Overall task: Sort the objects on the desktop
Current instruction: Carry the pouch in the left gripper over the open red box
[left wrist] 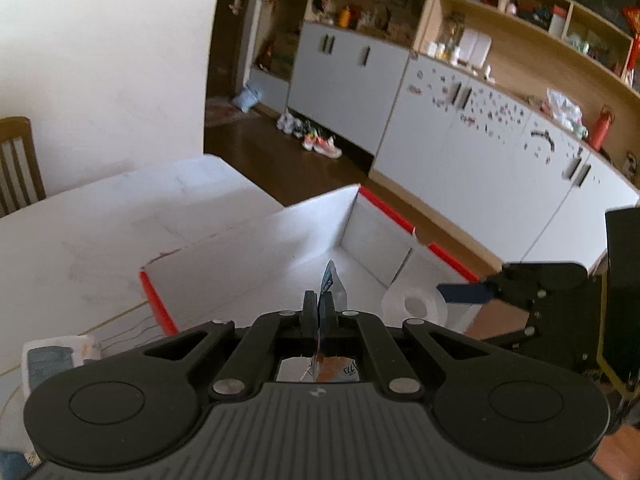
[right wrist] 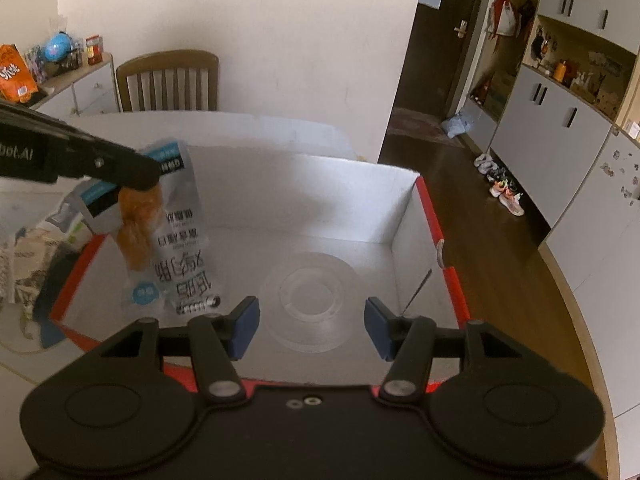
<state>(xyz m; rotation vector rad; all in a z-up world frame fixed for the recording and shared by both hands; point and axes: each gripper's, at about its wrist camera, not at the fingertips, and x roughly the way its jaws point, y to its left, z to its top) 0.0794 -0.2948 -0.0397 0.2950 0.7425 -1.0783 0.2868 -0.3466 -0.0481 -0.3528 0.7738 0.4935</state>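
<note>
My left gripper (left wrist: 319,300) is shut on the top edge of a clear snack packet (right wrist: 176,248) with white print and an orange piece inside. The packet hangs over the left part of a white cardboard box with red rims (right wrist: 448,280); the box also shows in the left wrist view (left wrist: 256,248). In the right wrist view the left gripper (right wrist: 138,178) enters from the left. A clear tape roll (right wrist: 310,300) lies on the box floor; it also shows in the left wrist view (left wrist: 416,306). My right gripper (right wrist: 312,322) is open and empty, just above the tape roll at the box's near wall.
The box stands on a white table (left wrist: 80,240). Several packets and a patterned bag (right wrist: 36,264) lie left of the box. A wooden chair (right wrist: 168,80) stands behind the table. Wooden floor and white cabinets (right wrist: 560,152) are to the right.
</note>
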